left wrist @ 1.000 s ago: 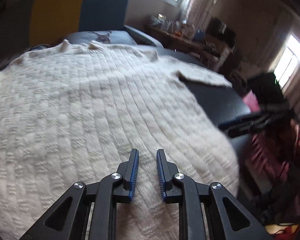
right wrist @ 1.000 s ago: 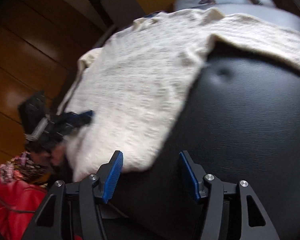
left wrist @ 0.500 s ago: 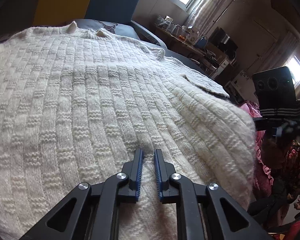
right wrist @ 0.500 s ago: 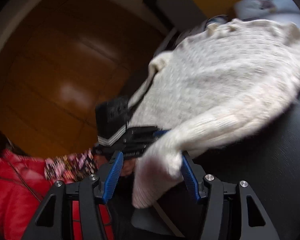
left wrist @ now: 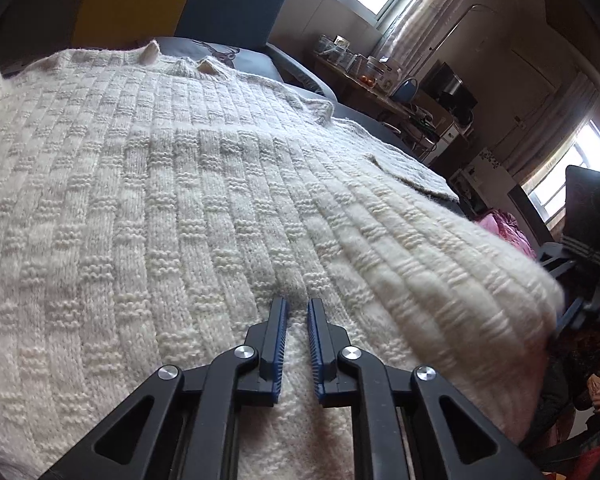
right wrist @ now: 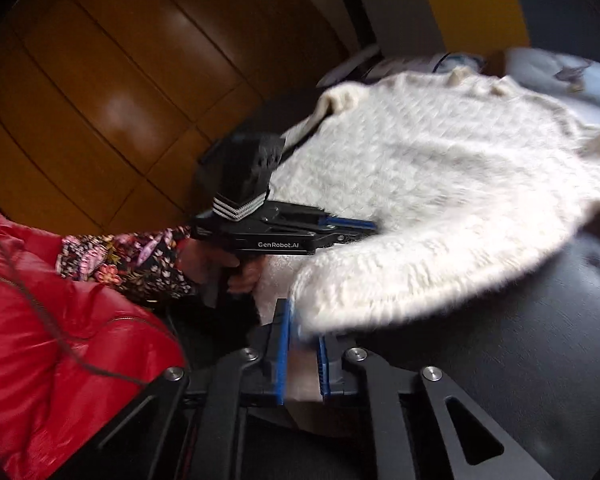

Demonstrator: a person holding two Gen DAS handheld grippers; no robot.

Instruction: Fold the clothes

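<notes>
A cream knitted sweater (left wrist: 188,184) lies spread over a black padded surface (right wrist: 520,340), neck at the far end. My left gripper (left wrist: 297,303) sits low at the near hem, its jaws pinched shut on a ridge of knit. In the right wrist view my right gripper (right wrist: 303,320) is shut on the sweater's (right wrist: 440,200) near hem corner, which is lifted and blurred. That view also shows the left gripper (right wrist: 364,225) against the hem, held by a hand in a floral sleeve (right wrist: 120,256). The right gripper (left wrist: 572,312) peeks from behind the raised hem at the right.
A blue and yellow headboard (left wrist: 228,0) and a grey pillow (left wrist: 220,54) lie beyond the sweater's neck. A cluttered desk (left wrist: 380,76) and windows stand at the far right. Wooden panelling (right wrist: 120,80) and a red jacket (right wrist: 40,340) fill the left of the right wrist view.
The right gripper's jaws went from wide open to shut on the hem corner, which has lifted. The left gripper dropped lower onto the hem and its jaws narrowed on the knit.
</notes>
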